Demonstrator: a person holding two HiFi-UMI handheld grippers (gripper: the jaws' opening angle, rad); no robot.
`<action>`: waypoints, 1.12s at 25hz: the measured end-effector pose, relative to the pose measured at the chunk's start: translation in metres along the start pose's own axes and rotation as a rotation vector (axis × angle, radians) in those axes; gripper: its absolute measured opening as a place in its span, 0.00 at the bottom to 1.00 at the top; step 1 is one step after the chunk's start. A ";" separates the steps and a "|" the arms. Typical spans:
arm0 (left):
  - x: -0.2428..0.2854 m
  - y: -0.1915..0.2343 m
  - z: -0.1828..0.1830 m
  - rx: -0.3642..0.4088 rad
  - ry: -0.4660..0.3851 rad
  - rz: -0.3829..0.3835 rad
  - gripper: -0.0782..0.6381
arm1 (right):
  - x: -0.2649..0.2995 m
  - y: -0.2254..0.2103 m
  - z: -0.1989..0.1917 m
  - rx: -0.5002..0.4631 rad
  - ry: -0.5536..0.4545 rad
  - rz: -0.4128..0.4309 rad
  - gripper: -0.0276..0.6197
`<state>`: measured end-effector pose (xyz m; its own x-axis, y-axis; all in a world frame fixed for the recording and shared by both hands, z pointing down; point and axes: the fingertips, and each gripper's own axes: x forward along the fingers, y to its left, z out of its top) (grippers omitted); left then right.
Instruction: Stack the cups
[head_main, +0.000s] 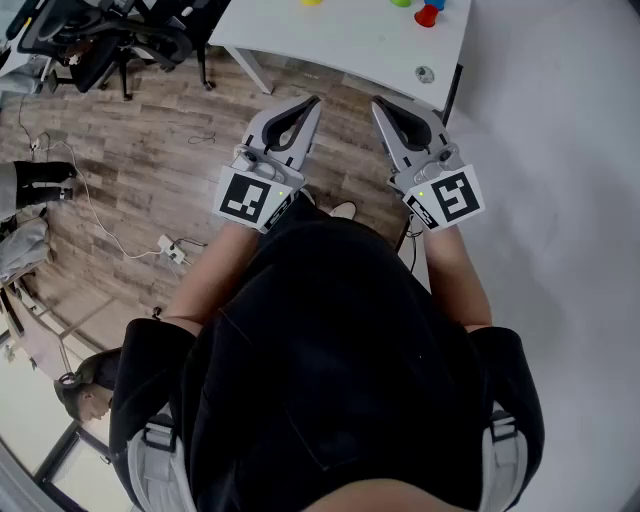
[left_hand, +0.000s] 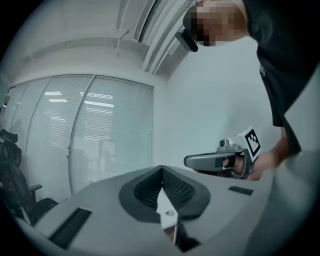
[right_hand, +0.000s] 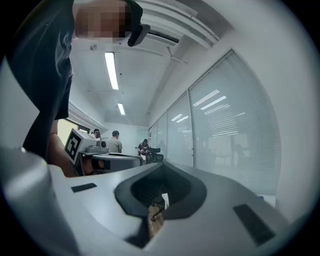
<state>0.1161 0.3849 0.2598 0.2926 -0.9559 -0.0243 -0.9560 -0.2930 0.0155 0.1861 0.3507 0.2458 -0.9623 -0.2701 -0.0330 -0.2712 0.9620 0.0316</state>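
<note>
Office rm, wood-plank floor under me, white counter ahead at the top of the head view. Black office chair off to the left, and a white power strip w/ cable lies on the floor.

The cups sit at the counter's far edge, mostly cut off by the frame: red cup is clearest, w/ a blue cup just behind it, a green cup near those and a yellow cup further left. All are well apart from my tongs.

I'm standing short of the counter. Elbows are bent at my sides, and bare forearms reach fwd from my black top. Each hand is wrapped round a handle in front of my waist.

Left tongs and right tongs both point fwd over the floor. Their tips angle a bit toward each other, w/ the marker cubes at the rear by my wrists.

Left gripper view: left tongs are pressed together, tips meeting, nothing pinched. A glass wall w/ blinds is behind them, and the right tongs are level off to the side.

Right gripper view: right tongs are pressed together too, nothing in them. Ceiling strip lights are above, and a few people stand far down the rm.
</note>
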 end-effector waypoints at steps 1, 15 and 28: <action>-0.002 -0.001 0.000 0.002 -0.002 -0.001 0.12 | 0.000 0.002 0.000 0.001 0.000 0.000 0.03; -0.016 -0.001 -0.004 0.011 0.003 0.003 0.12 | -0.006 0.008 -0.004 0.051 -0.012 -0.015 0.05; -0.025 -0.002 -0.010 0.026 0.010 0.012 0.12 | -0.007 0.021 -0.011 0.007 0.006 0.011 0.05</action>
<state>0.1108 0.4088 0.2699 0.2810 -0.9596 -0.0140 -0.9597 -0.2809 -0.0107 0.1866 0.3719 0.2576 -0.9653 -0.2598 -0.0265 -0.2604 0.9652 0.0248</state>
